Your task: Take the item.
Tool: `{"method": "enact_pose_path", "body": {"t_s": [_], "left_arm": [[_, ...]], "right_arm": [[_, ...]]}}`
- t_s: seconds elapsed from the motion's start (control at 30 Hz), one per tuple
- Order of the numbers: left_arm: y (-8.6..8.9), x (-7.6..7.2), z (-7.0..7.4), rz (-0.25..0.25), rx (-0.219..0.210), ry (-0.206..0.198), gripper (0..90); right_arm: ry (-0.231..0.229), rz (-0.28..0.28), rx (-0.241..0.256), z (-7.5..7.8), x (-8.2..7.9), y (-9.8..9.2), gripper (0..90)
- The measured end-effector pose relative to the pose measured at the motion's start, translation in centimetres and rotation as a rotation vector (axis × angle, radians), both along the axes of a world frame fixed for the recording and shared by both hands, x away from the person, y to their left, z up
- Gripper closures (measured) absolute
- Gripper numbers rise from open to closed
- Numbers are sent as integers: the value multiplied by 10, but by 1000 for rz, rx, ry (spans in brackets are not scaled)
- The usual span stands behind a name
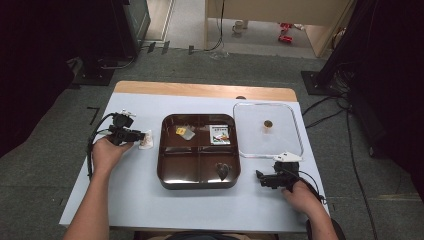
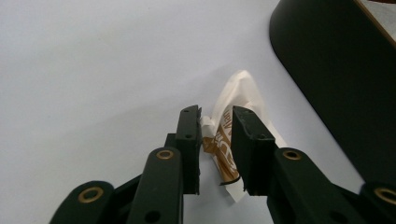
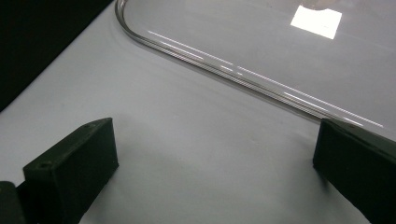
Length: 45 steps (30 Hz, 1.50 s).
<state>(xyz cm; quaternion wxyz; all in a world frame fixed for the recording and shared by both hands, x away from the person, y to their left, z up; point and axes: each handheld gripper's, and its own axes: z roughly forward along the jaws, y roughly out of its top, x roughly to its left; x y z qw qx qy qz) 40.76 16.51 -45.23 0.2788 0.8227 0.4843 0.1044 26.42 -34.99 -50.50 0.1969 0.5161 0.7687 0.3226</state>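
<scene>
Left gripper (image 2: 215, 122) nipped on white-and-brown sachet (image 2: 233, 140), flat on worktop (image 1: 130, 190) just beside brown tray (image 1: 199, 180), likely for lifting into it. Right gripper (image 3: 215, 154) wide open, holding nothing, near clear lid (image 3: 261, 42).

Between the jaws of the black left gripper (image 2: 215, 122), with its brass-coloured rivets, lies a white packet (image 2: 238, 100) printed in brown. Just beside it is a glossy dark brown tray (image 1: 199, 180). The bench (image 1: 130, 195) is pale bluish-white. Ahead of the black right gripper (image 3: 215, 154) is a clear lid (image 3: 261, 56).
</scene>
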Motion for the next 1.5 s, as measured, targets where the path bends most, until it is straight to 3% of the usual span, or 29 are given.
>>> {"method": "enact_pose_path", "body": {"t_s": [0.4,0.6,0.9,1.13,1.33,1.5], "left_arm": [[18,-23,13,19,-46,-78,628],[24,-35,14,19,-71,-126,542],[35,-55,11,21,-89,-155,485],[50,-65,1,49,-111,-151,453],[53,-66,-11,99,-76,-153,401],[53,-63,-20,84,-45,-134,364]], "right_arm": [[-1,1,-1,0,0,0,0],[0,1,-1,0,0,0,0],[0,1,0,0,0,0,0],[0,2,-1,0,0,0,0],[0,2,-1,0,0,0,0],[0,2,-1,0,0,0,0]]}}
